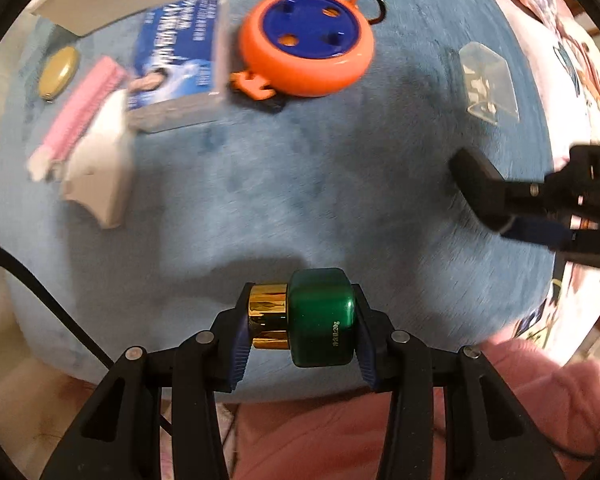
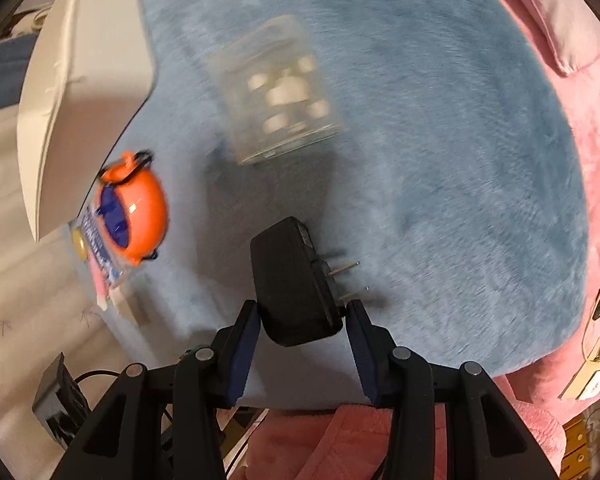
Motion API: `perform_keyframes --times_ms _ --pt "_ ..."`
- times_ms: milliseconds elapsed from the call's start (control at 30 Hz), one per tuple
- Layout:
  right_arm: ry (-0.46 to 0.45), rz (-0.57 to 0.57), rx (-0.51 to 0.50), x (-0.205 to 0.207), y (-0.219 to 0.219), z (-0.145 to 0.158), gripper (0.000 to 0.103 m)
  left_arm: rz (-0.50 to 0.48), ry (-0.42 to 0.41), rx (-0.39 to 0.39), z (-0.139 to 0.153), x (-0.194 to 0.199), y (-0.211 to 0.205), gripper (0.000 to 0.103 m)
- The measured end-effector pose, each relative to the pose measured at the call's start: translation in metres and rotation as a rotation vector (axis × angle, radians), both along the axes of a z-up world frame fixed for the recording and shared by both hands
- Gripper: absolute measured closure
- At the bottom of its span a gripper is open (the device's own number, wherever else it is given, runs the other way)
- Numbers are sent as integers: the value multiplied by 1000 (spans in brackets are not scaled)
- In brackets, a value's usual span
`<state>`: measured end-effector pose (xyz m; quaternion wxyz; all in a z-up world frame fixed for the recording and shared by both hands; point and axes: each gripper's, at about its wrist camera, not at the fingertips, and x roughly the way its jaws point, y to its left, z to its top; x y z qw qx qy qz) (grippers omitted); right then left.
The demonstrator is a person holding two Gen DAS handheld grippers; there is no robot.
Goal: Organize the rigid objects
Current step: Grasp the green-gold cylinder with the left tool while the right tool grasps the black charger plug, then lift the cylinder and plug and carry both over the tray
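My left gripper (image 1: 300, 320) is shut on a small green jar with a gold cap (image 1: 320, 316), held sideways above the blue plush mat (image 1: 260, 200). My right gripper (image 2: 302, 320) is shut on a black plug adapter (image 2: 292, 300) whose two prongs point right; it also shows in the left wrist view (image 1: 480, 188), at the right. An orange and blue reel (image 1: 306, 40), a blue printed box (image 1: 176, 60), a pink brush (image 1: 80, 108), a white block (image 1: 100, 164) and a yellow oval (image 1: 58, 72) lie at the far left of the mat.
A clear plastic box (image 2: 276, 92) with white pieces lies ahead of my right gripper; it also shows in the left wrist view (image 1: 488, 80). A white tray (image 2: 80, 80) stands at the mat's far edge. Pink bedding (image 2: 572, 80) surrounds the mat.
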<state>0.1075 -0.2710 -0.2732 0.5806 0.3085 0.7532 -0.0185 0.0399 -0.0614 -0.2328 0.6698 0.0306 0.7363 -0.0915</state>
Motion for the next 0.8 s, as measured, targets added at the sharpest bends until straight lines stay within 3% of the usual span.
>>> perform_keyframes --times_ms 333,633,800 --pt "-113 84 6 14 72 36 59 8 -70 76 53 4 81 56" --pt "-289 193 -37 44 144 83 59 -28 -251 152 120 61 102 56" --pt "-428 244 -86 64 158 112 59 -51 -351 153 146 97 95 56"
